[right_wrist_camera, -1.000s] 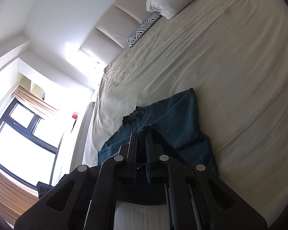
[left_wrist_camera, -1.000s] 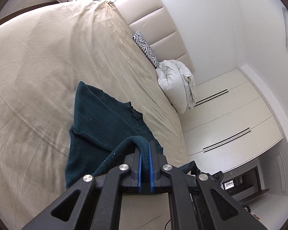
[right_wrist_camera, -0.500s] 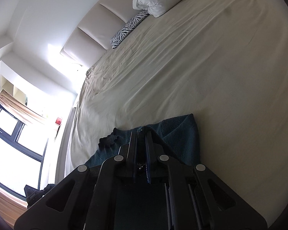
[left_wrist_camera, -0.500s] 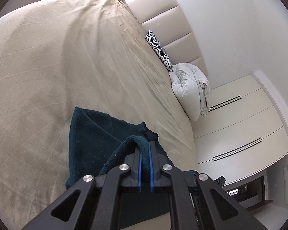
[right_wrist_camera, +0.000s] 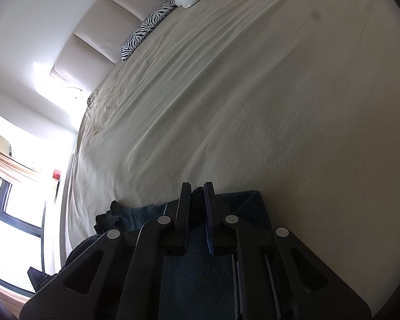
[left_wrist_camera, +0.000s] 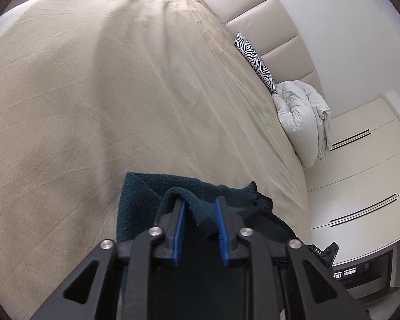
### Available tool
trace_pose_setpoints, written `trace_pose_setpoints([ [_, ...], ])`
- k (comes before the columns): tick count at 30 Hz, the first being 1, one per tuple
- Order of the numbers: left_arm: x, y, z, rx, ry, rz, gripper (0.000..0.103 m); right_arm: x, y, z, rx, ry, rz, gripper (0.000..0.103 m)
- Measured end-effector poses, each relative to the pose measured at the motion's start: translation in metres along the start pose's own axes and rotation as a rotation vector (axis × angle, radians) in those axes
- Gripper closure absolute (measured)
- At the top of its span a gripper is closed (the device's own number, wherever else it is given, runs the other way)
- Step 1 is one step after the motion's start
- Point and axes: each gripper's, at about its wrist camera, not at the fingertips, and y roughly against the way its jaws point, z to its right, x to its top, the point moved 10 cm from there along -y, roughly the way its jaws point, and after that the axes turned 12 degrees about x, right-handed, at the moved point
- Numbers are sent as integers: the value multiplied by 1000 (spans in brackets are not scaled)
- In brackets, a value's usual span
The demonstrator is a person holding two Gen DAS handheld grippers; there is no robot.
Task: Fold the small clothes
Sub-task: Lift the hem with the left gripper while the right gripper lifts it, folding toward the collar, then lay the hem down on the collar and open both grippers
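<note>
Beige bed (left_wrist_camera: 93,93) bears garment (left_wrist_camera: 136,194) beneath both tools.

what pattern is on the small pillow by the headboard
Black-and-white zebra stripes on the small pillow; clearest in the left wrist view.

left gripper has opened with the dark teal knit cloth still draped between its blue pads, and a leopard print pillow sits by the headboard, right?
Not quite: the pillow is zebra print, black and white stripes, as the left wrist view shows. The rest holds: the left gripper is open with the dark teal knit cloth draped between its blue pads, and the pillow sits by the headboard.
</note>
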Motion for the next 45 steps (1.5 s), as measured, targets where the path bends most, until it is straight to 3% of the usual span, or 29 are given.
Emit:
trace_pose_setpoints([
  [3, 4, 5, -5, 11, 23, 21, 30, -2, -3, 5, -12, 18, 14, 83],
  [10, -3, 35, 3, -7, -16, 75, 30, 1, 19, 11, -35, 8, 72, 62],
  [12, -15, 43, 5, 5, -55, 89, 30, -3, 30, 8, -25, 11, 72, 61],
  [19, -68, 60, 2, 73, -164, 115, 31, -58, 48, -13, -97, 253, -63, 61],
  [25, -98, 64, -17, 143, -214, 121, 41, -92, 74, 1, -117, 255, -73, 63],
  [29, -109, 65, -27, 176, -240, 125, 50, -99, 89, 13, -204, 324, -67, 63],
  [34, -122, 61, -29, 199, -274, 120, 56, -118, 98, 25, -220, 346, -102, 69],
  [39, -126, 57, -30, 219, -287, 117, 69, -123, 107, 16, -233, 378, -71, 86],
  [45, -128, 53, -35, 243, -293, 113, 91, -130, 117, 10, -234, 401, -67, 96],
])
